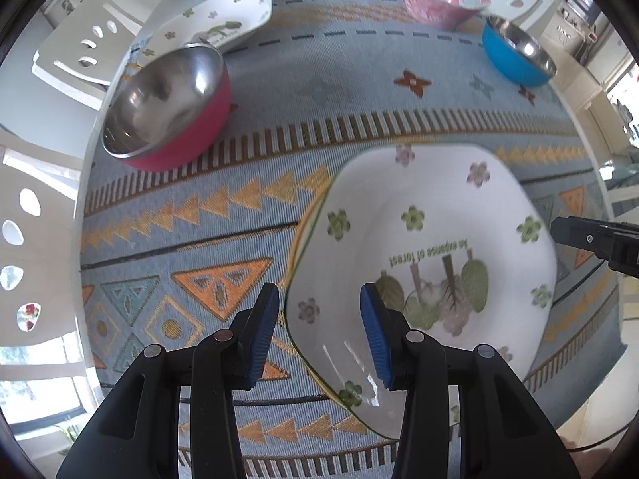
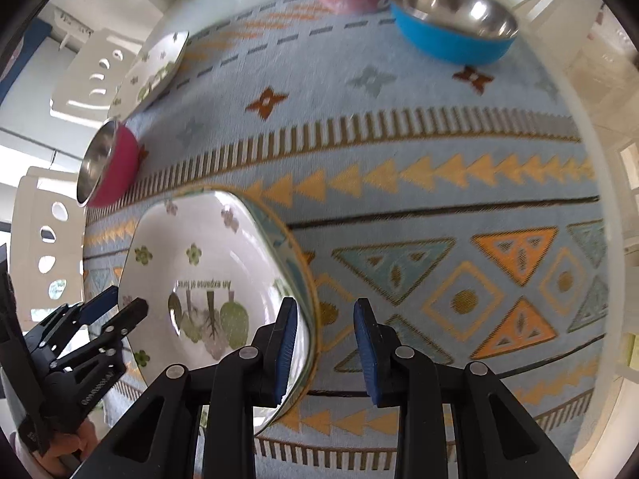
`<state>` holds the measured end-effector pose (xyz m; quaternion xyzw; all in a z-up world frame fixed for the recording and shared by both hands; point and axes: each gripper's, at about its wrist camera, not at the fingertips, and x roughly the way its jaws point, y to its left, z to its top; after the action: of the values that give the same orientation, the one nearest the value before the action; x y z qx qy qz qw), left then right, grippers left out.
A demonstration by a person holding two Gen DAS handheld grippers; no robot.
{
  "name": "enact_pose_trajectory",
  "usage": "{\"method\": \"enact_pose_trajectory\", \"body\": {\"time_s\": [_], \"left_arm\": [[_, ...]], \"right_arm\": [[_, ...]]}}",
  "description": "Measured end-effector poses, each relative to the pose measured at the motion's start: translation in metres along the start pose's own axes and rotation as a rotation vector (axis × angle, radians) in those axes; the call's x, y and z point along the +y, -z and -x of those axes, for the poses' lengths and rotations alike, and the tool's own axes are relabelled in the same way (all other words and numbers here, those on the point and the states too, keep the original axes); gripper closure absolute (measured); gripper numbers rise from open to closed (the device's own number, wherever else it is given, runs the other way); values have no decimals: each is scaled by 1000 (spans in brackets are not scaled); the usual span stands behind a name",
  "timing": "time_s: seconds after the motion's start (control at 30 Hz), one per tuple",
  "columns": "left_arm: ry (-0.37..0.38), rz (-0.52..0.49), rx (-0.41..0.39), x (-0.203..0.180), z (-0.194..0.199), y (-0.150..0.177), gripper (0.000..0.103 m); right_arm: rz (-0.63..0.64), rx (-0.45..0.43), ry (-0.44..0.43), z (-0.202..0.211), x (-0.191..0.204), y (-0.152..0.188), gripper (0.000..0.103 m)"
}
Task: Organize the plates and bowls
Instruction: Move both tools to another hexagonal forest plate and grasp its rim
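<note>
Left view: the left gripper (image 1: 317,333) straddles the near rim of the flowered plate (image 1: 423,239) on the patterned cloth (image 1: 199,207), fingers apart, no squeeze. Right view: the right gripper (image 2: 325,343) straddles the opposite rim, ungripped, blue bowl (image 2: 451,20) close behind.

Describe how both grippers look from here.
Both match: the left gripper and right gripper have black linkage arms with round silver pivot pins and ribbed blue pads. White lettering, too small to read, marks the left one's body in the right wrist view.

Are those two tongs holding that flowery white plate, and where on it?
Neither visibly grips it. Each of the left tongs and right tongs straddles an opposite rim of the white plate, pads apart from it.
</note>
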<state>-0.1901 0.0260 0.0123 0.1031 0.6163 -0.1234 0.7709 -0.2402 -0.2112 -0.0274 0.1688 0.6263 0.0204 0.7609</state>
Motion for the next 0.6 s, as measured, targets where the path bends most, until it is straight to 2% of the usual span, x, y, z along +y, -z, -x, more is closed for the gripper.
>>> {"method": "enact_pose_trajectory", "body": {"time_s": [0.2,0.23,0.27,0.47,0.6], "left_arm": [[32,37,-48,15,26,-21,63],[31,53,-23,18,30,-24,63],[34,57,-33,22,33,-29,63],[26,94,-94,55,57,-65,63],[3,117,-122,85,68,-88,63]], "right_arm": [[-49,-49,-63,23,-1,-13,74],[-47,-59,-71,28,1,-16,74],[-44,-72,-81,34,4,-19,75],[7,-140,-121,66,37,-45,74],[42,-163,-125,73,57,-67,75]]}}
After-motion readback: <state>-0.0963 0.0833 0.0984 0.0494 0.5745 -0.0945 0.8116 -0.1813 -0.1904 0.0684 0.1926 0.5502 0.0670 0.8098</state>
